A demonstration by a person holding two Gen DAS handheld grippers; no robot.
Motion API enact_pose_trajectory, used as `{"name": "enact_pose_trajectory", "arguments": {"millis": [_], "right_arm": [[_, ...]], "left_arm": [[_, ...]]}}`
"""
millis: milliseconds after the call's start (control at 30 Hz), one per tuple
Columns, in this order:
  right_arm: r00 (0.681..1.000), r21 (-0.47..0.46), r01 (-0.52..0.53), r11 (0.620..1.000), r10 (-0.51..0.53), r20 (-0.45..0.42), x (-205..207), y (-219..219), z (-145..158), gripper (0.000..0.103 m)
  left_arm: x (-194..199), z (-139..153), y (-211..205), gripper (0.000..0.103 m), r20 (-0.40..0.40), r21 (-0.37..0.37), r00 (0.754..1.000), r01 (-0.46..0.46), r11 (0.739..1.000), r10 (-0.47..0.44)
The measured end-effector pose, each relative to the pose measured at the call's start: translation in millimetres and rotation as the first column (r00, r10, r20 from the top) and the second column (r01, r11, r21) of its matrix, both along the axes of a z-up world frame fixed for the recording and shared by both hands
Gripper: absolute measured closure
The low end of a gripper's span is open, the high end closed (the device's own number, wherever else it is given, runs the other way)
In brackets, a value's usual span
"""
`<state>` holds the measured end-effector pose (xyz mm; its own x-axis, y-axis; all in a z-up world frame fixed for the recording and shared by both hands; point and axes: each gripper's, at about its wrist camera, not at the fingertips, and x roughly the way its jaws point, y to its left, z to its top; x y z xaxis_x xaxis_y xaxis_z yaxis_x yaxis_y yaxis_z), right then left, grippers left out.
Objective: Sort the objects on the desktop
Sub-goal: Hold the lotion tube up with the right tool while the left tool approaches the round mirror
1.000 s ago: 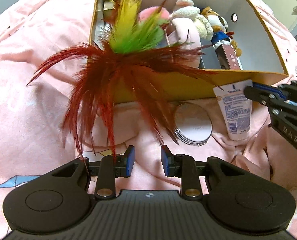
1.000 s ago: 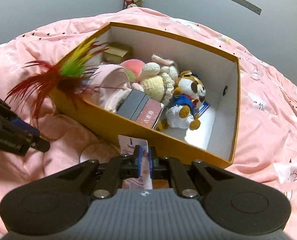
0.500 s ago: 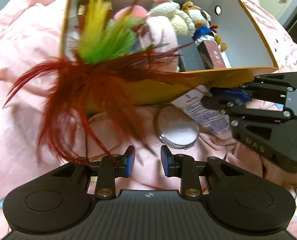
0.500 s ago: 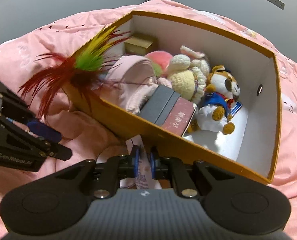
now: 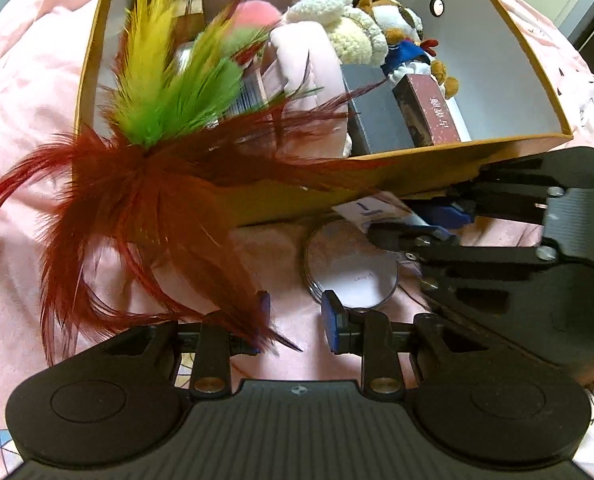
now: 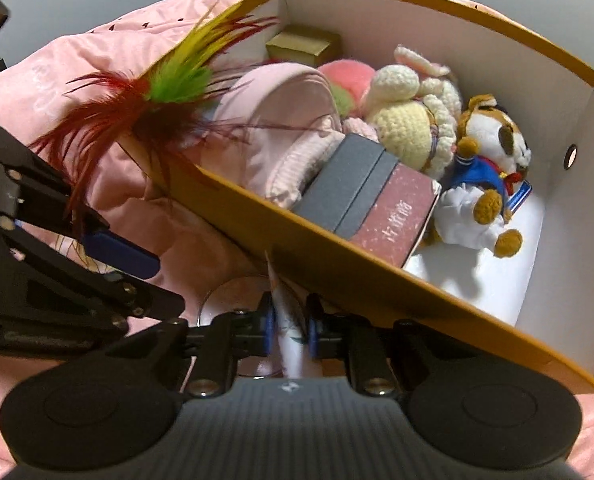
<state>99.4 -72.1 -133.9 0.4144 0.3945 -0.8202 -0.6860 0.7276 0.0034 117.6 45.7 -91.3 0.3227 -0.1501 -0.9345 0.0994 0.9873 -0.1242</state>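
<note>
Cardboard box [image 6: 377, 276] just ahead, we are pinching the white tube [image 6: 293, 344] in our right gripper [image 6: 291, 330] for loading, while our left gripper [image 5: 295, 320], jaws spread and empty, is hovering beside it.

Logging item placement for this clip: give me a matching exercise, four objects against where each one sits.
Objects:
1. tube
2. round mirror
3. dark red box
4. feather toy

Places:
A. flat on the pink bedding, outside the carton
B. draped over the carton's corner
C. inside the carton, next to a dark grey box
D. between the right claw's pads

Pairs: 1-D, 2-A, 3-C, 4-B
</note>
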Motion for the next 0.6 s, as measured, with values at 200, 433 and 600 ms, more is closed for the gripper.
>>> {"name": "enact_pose_trajectory", "arguments": {"millis": [200, 433, 600], "right_arm": [[0.998, 0.073, 0.064, 0.995, -0.064, 0.001, -13.0, -27.6, 27.0, 0.09], [0.979, 0.048, 0.204, 0.978, -0.204, -0.02, -20.4, -62.9, 25.4, 0.09], [0.962, 0.075, 0.267, 0.961, -0.26, -0.084, -26.4, -91.8, 22.5, 0.09]], "left_arm": [[4.7, -1.1, -6.4, 0.072, -0.002, -0.013, 1.0, 0.014, 1.0, -0.014], [16.3, -8.7, -13.8, 0.072, -0.018, -0.028, 1.0, 0.021, 0.999, -0.021], [23.1, -17.2, -14.6, 0.069, -0.043, -0.066, 0.999, 0.006, 0.998, -0.009]]}}
